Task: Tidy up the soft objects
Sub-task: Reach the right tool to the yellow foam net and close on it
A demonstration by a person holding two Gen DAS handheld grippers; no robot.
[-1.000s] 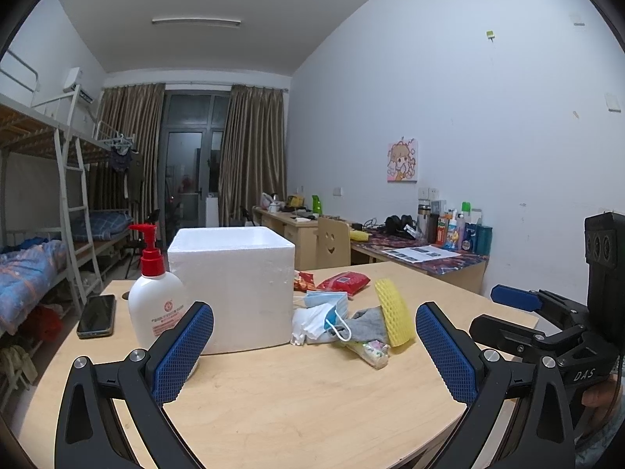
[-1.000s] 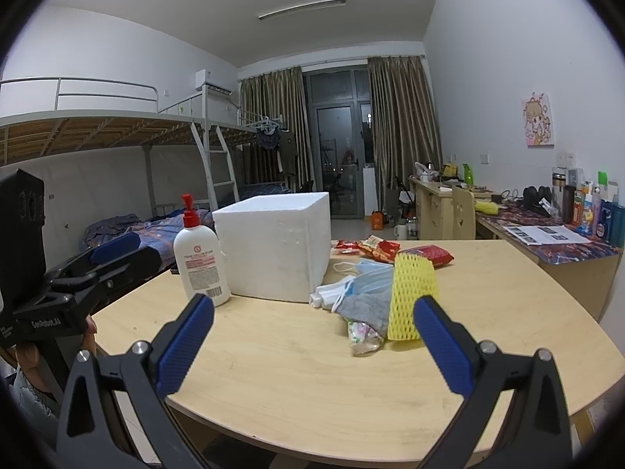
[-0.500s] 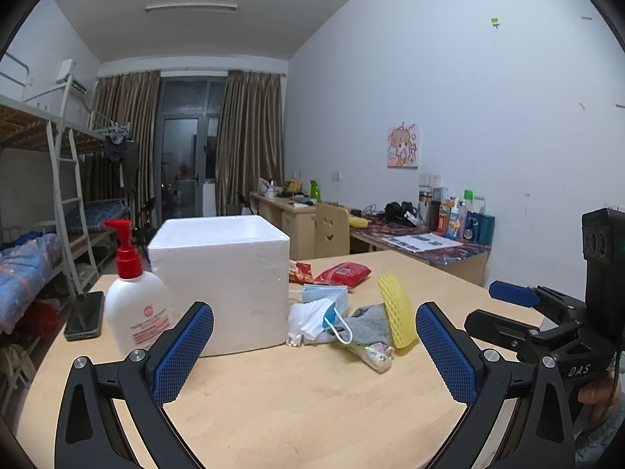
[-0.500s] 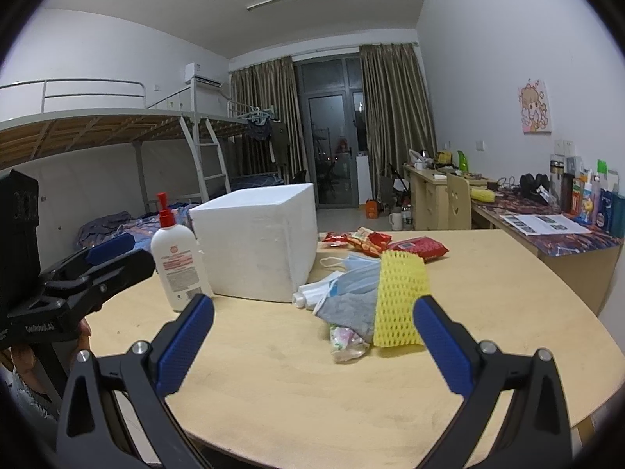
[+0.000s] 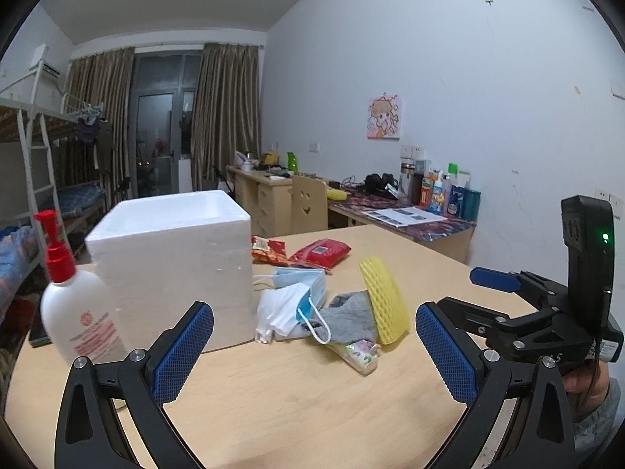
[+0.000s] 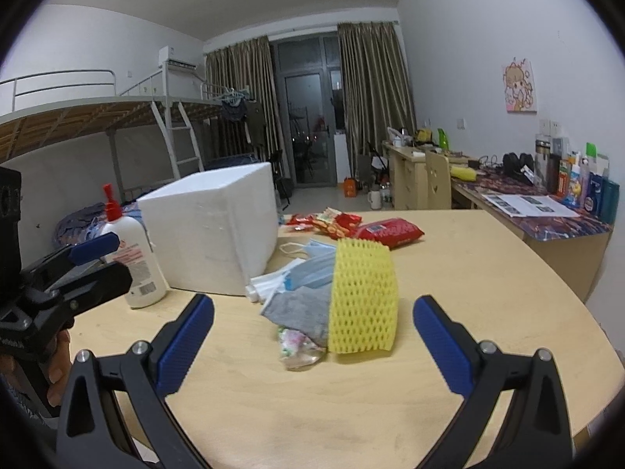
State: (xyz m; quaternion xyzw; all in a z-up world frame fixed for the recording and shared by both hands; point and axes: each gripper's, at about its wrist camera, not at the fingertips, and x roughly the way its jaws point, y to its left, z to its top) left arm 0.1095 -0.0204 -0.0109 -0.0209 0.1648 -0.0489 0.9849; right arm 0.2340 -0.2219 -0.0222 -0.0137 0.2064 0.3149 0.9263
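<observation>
While both jaws gape empty, each hand-held gripper [image 5: 314,351] [image 6: 312,336] faces the yellow foam net [image 6: 363,301].

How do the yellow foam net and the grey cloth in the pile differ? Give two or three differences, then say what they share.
The yellow foam net is bright with an open mesh; the grey cloth is dull and plain. The net stands up in a curved arch, while the cloth lies crumpled and low. The net sits at the pile's right edge, the cloth beside it, partly tucked behind. Both rest on the table, ungripped.
</observation>
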